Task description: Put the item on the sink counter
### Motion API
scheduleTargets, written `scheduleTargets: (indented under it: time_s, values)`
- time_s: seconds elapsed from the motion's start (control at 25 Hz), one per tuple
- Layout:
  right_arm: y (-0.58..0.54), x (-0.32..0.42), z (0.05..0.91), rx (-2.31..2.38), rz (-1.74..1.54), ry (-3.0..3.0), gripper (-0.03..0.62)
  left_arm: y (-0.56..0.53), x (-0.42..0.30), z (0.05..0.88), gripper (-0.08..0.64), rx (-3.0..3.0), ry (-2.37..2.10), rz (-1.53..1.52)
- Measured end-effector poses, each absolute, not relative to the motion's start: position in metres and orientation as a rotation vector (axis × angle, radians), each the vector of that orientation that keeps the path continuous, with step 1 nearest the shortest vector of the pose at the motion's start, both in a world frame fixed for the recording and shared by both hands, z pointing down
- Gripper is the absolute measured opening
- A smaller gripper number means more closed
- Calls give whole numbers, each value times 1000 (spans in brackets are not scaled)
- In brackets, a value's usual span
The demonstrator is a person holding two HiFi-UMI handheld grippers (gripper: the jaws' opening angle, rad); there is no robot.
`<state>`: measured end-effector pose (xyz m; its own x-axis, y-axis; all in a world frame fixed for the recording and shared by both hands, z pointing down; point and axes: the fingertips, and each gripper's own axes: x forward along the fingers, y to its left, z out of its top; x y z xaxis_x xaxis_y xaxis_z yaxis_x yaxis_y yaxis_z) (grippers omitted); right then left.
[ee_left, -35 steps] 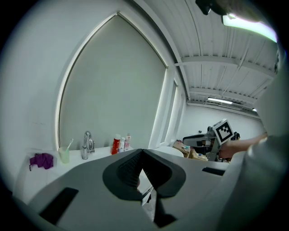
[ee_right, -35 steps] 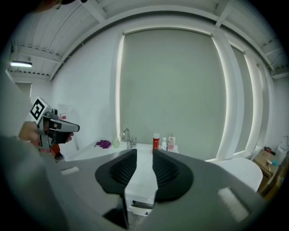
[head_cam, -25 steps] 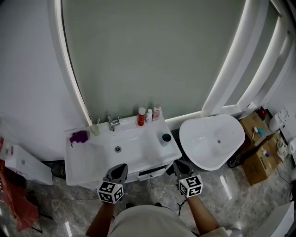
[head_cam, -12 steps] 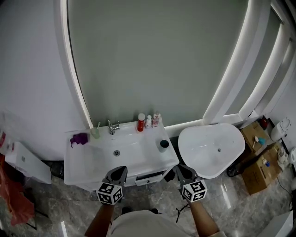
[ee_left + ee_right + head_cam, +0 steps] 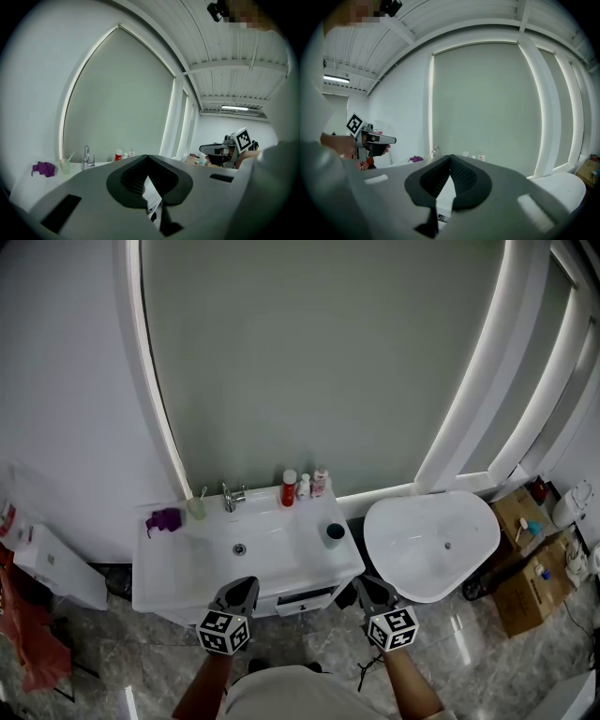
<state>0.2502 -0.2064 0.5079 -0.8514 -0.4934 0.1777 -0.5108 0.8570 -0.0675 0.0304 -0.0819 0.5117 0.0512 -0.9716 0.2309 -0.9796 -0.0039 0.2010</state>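
The white sink counter (image 5: 169,577) stands below the arched mirror, and my two grippers hang side by side in front of its front edge. My left gripper (image 5: 240,589) is shut with nothing between its jaws; its tips meet in the left gripper view (image 5: 147,157). My right gripper (image 5: 367,589) is also shut and empty, its tips touching in the right gripper view (image 5: 450,157). On the counter sit a dark cup (image 5: 333,534) at the right, a red bottle (image 5: 289,487), a purple cloth (image 5: 165,518) and a green cup (image 5: 196,507).
A faucet (image 5: 231,495) rises behind the basin, with two small white bottles (image 5: 312,485) beside the red one. A white tub (image 5: 431,545) stands right of the counter, cardboard boxes (image 5: 525,568) further right. A white box (image 5: 52,568) and red fabric (image 5: 28,638) lie at left.
The head view has risen and drawn back a little, so the counter sits slightly lower in the picture. Both grippers stay in front of the sink, still empty.
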Motion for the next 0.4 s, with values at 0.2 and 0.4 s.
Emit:
scheduleTargets:
  time_s: [0.2,0.4]
  values:
    - [-205,248,508,780,171,-2883,11,-80,30,511,8,2025,-1979,23]
    - [-201,244,507,776,173,-2888,11,-76,27,512,8,2019,-1981,28]
